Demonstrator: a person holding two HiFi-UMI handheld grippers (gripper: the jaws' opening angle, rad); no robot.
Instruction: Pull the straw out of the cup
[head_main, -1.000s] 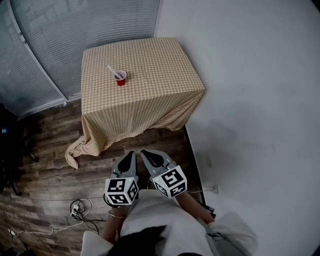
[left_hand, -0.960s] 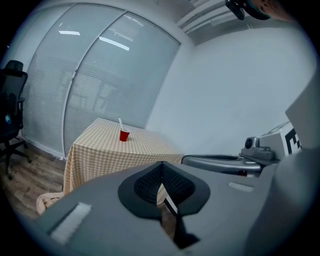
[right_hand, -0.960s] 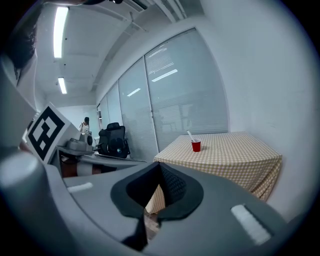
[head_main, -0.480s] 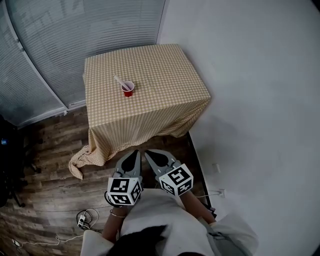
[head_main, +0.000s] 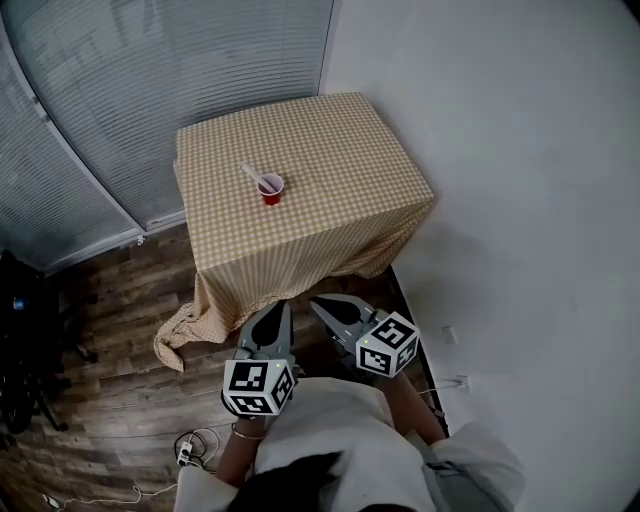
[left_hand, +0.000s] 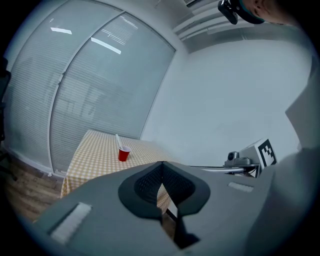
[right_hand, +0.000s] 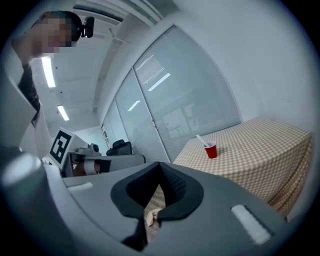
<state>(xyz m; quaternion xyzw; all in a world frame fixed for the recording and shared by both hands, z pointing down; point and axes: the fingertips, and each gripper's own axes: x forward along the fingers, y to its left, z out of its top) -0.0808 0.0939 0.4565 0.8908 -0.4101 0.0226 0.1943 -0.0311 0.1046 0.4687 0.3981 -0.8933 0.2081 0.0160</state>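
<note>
Left tongs (head_main: 273, 312) and right tongs (head_main: 325, 305) both closed, empty. I see the red plastic cup (head_main: 271, 190) well ahead, in line with my left; its white straw (head_main: 252, 173) leans away leftward.

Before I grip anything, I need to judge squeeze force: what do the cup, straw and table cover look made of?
Red cup: probably thin plastic, smooth, evenly red; too small to be sure.
Straw: pale, straight, plastic or paper, cannot tell.
Checked cloth: matt fabric, hanging in soft folds.
</note>
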